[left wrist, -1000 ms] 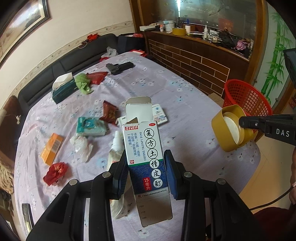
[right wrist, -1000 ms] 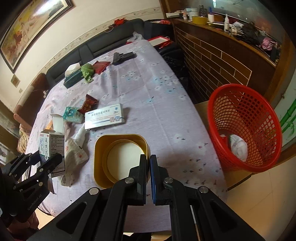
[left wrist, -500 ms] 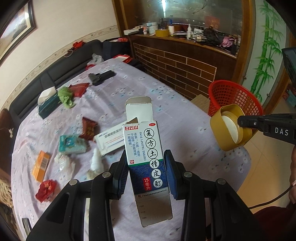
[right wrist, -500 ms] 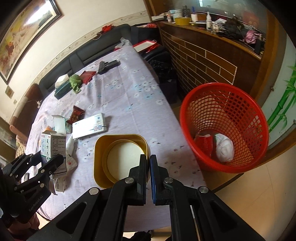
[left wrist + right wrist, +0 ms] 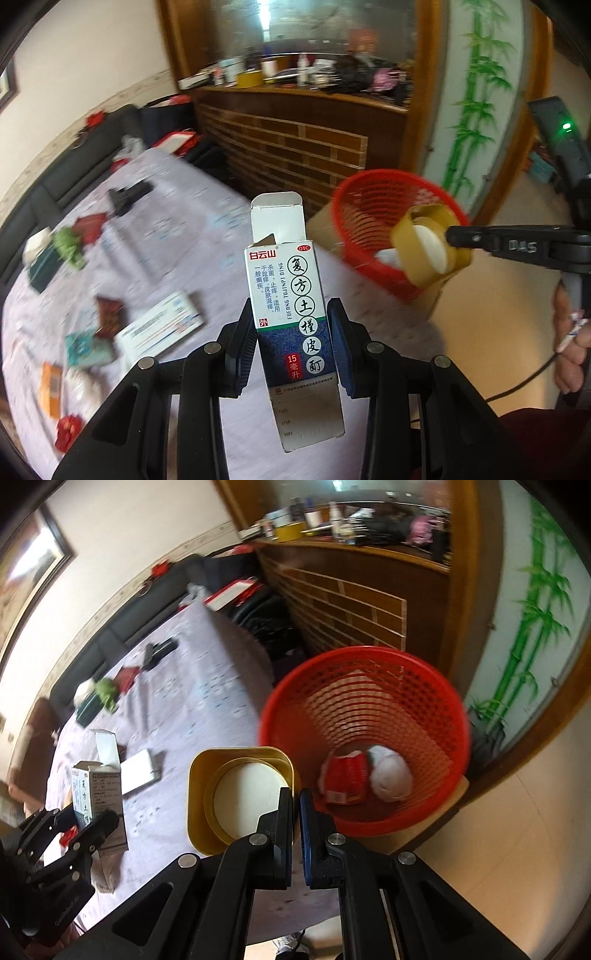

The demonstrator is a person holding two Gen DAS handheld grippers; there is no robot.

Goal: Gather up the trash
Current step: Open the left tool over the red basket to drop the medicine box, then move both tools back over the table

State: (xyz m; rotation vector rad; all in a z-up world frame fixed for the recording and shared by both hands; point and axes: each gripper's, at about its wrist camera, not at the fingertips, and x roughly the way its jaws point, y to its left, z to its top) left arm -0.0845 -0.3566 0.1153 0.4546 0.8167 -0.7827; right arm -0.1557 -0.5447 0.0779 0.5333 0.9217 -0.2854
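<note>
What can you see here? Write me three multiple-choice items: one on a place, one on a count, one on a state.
1. Where does the red basket stand?
A. on the table
B. beside the table's edge, lower down
C. on the sofa

2. How many things lie in the basket?
A. none
B. two
C. five

3. How is the top flap of the medicine box in the left gripper?
A. open, standing up
B. taped shut
C. torn off

Answers: 1 B, the basket sits below the table edge in the right wrist view; 2 B, a red packet and a white wad show; 3 A, the flap stands above the box.
</note>
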